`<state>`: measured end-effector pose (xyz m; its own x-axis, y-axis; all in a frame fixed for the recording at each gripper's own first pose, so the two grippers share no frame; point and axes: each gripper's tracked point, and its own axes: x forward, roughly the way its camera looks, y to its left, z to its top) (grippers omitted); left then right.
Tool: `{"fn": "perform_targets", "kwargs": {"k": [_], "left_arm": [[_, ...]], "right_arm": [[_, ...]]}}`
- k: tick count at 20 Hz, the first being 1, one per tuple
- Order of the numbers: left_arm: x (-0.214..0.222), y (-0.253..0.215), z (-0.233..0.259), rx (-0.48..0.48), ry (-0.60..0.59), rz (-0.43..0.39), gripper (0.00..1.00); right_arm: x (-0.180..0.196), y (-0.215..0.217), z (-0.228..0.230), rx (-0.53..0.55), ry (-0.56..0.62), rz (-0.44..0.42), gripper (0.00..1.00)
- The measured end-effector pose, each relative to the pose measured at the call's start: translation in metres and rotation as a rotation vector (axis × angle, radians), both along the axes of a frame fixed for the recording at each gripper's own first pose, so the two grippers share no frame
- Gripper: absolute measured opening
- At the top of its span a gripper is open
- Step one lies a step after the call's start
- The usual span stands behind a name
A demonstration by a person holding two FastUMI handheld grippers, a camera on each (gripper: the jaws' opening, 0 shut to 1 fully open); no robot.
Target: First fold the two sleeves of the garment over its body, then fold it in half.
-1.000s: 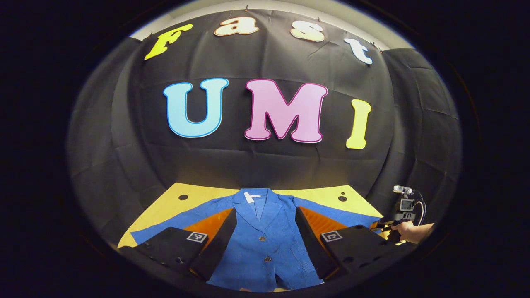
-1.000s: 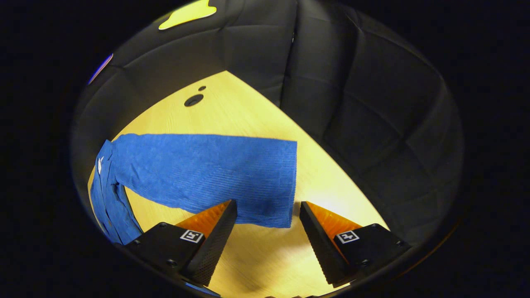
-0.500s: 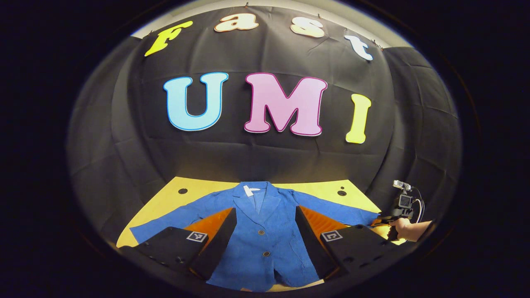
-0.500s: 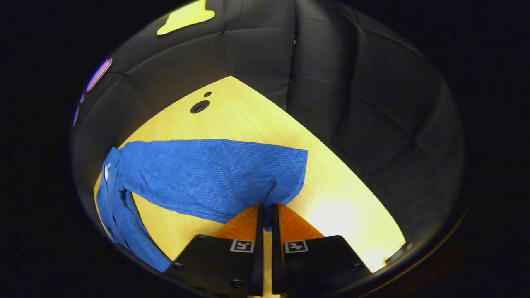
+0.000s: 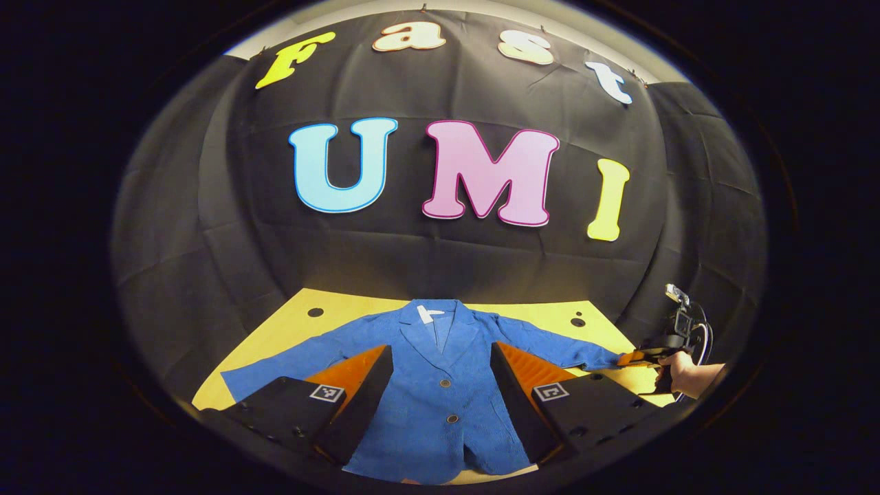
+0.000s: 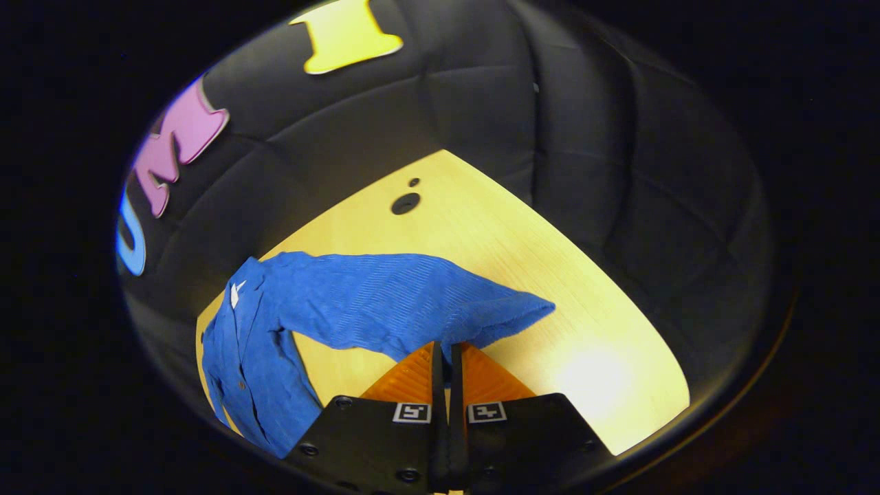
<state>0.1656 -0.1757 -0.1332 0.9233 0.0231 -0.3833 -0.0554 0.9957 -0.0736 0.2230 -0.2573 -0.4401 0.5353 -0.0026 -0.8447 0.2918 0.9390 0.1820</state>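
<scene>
A blue jacket (image 5: 433, 385) lies face up on the yellow table, both sleeves spread out to the sides. My left gripper (image 5: 440, 357) hovers open above the jacket's front, its fingers either side of the buttons. In the right gripper view my right gripper (image 6: 447, 350) is shut on the cuff end of one sleeve (image 6: 405, 313), which is lifted off the table and bunched at the fingertips. The left gripper view shows that gripper (image 5: 629, 359) at the far right, held by a hand (image 5: 680, 371), pinching the sleeve's end.
The yellow table (image 6: 584, 330) has small dark holes near its back corners (image 6: 405, 203) (image 5: 315, 312). Black cloth walls close in behind and at both sides. Bare tabletop lies to the right of the held sleeve.
My right gripper closed on the sleeve's cuff and has raised it, crumpling the end and drawing it inward. My left gripper stayed open over the jacket, shifting only slightly.
</scene>
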Motion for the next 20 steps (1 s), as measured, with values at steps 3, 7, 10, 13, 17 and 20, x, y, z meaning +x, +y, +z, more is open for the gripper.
{"fn": "perform_targets", "kwargs": {"k": [3, 7, 10, 13, 17, 20], "left_arm": [[-0.005, 0.004, -0.002, -0.018, 0.003, 0.016, 0.82], [-0.017, 0.019, -0.004, -0.008, 0.010, 0.041, 0.82], [-0.028, 0.038, -0.006, -0.017, 0.011, 0.087, 0.82], [-0.040, 0.059, -0.008, -0.026, 0.021, 0.141, 0.82], [-0.053, 0.087, -0.013, 0.004, 0.030, 0.185, 0.82], [-0.060, 0.107, -0.021, -0.013, 0.029, 0.231, 0.82]], "right_arm": [[0.018, 0.053, 0.028, 0.020, -0.047, 0.103, 0.05], [0.033, 0.141, 0.062, 0.093, -0.118, 0.230, 0.05], [0.053, 0.209, 0.083, 0.149, -0.154, 0.328, 0.05], [0.073, 0.280, 0.097, 0.190, -0.184, 0.424, 0.05], [0.080, 0.378, 0.093, 0.231, -0.192, 0.556, 0.04], [0.066, 0.446, 0.082, 0.257, -0.182, 0.651, 0.04]]}}
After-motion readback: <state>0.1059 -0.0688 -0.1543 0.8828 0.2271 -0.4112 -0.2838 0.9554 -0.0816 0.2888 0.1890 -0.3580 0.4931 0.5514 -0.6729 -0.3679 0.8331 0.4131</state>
